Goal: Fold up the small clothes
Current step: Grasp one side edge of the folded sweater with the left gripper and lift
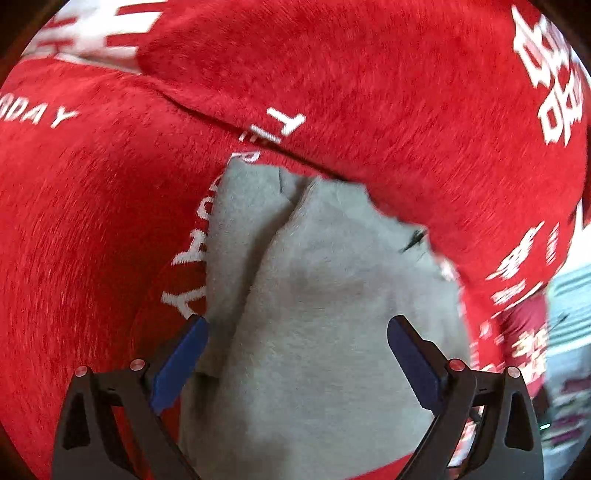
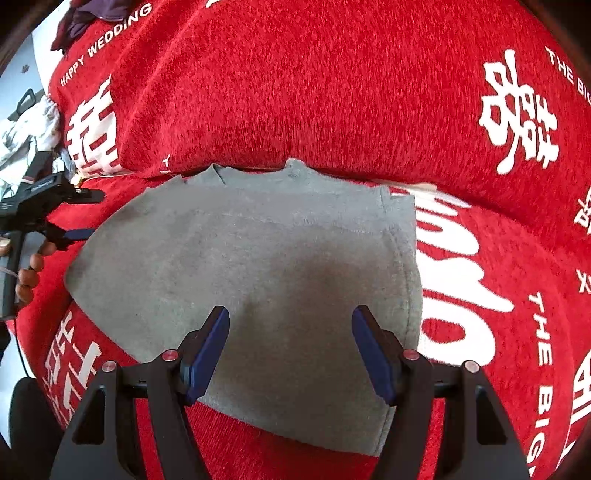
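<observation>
A small grey garment (image 2: 258, 258) lies flattened on a red plush cover with white lettering (image 2: 332, 92), its neckline toward the back cushion. In the left wrist view the same grey garment (image 1: 314, 295) shows a fold line running down its middle. My left gripper (image 1: 297, 321) is open wide just above that cloth, and its pads press on nothing. It also appears at the garment's left edge as the left gripper (image 2: 94, 214), held by a hand (image 2: 29, 269). My right gripper (image 2: 291, 312) hovers open over the garment's near half with nothing between its fingers.
A red back cushion (image 2: 295, 110) rises right behind the garment's neckline. Dark purple clothes (image 2: 92, 14) lie at the far top left, and pale patterned cloth (image 2: 29, 129) sits off the left edge. The red cover's seam (image 1: 207, 114) runs behind the garment.
</observation>
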Tool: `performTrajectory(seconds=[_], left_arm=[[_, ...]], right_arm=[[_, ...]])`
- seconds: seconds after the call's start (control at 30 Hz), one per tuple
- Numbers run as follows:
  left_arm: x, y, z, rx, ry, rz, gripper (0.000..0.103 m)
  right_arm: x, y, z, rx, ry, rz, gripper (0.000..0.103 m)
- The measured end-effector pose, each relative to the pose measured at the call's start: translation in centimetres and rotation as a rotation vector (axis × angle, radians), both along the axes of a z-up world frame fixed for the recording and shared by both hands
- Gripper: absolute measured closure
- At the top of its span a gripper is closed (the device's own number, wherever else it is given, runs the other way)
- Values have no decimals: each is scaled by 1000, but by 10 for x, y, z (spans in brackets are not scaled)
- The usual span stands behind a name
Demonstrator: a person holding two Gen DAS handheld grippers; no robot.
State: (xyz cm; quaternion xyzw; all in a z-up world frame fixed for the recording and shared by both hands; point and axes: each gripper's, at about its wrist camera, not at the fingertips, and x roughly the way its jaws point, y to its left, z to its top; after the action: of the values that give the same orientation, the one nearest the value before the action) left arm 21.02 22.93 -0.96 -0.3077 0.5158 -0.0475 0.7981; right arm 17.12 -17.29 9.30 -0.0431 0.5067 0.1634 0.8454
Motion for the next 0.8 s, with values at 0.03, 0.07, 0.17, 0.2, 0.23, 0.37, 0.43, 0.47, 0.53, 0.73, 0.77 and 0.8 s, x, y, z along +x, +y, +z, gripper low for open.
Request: performTrajectory(seconds=[0.03, 0.07, 0.17, 0.2, 0.23, 0.37, 0.43, 0.47, 0.53, 0.73, 0.77, 0.8], left_arm=[[3, -2, -6, 8, 17, -12, 5], [5, -2, -12, 6, 37, -16, 5], [13, 0, -31, -25, 78, -16, 5], [13, 0, -30, -14, 57, -18, 5], [13, -1, -28, 1, 37, -28, 7], [14, -11, -22, 78, 16, -50, 60], [14, -11, -19, 70, 14, -41, 72], [13, -12, -16, 73, 13, -35, 78], [11, -13, -7, 88, -5, -31, 81], [9, -32, 19, 169, -47, -55, 83], [9, -35, 23, 176, -55, -59, 83], [9, -36, 26, 180, -58, -60, 83]], right_arm=[[0, 0, -1, 2, 3, 1, 31], [0, 0, -3, 5, 5, 5, 31], [0, 0, -6, 11, 10, 13, 31], [0, 0, -8, 15, 12, 13, 31], [1, 0, -8, 19, 14, 13, 31], [4, 1, -12, 25, 18, 18, 31], [7, 3, -13, 21, 17, 21, 31], [9, 4, -13, 20, 16, 22, 31], [14, 7, -13, 17, 10, 26, 31], [31, 24, -23, -2, 18, 38, 30], [36, 29, -22, 4, 9, 40, 30], [39, 33, -21, 6, 2, 42, 30]])
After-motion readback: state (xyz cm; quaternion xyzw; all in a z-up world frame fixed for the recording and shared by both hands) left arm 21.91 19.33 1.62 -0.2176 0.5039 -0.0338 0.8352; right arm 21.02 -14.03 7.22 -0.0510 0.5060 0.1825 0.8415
